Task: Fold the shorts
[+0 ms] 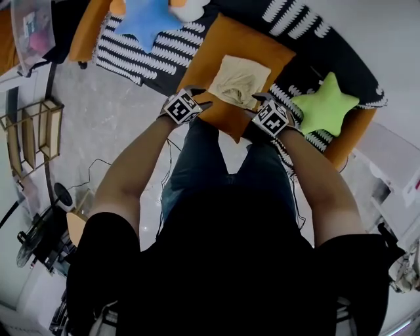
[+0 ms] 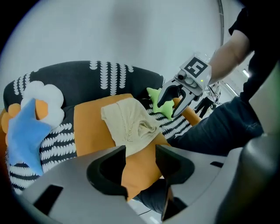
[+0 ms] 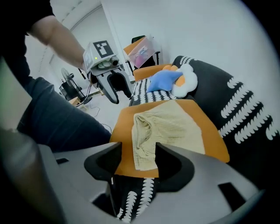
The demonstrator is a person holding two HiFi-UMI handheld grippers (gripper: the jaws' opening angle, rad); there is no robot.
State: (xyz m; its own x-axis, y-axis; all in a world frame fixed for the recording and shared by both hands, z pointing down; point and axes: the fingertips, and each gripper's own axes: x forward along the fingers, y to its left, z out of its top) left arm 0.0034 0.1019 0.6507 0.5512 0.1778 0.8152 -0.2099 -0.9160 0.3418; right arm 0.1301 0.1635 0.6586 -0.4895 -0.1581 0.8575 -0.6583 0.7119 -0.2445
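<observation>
Shorts by cushion front edge (orange bare either side); left gripper, right gripper: jaws wide, empty.

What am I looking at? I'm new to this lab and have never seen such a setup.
A person holds a two-jaw gripper in each hand: left gripper, right gripper. The head view comes from a camera on the person's head, looking down. The other two come from cameras riding on the grippers, looking along their jaws. Beige shorts lie on an orange cushion on a striped sofa, with a blue star pillow and a green star pillow nearby. Both grippers are open and hold nothing.
</observation>
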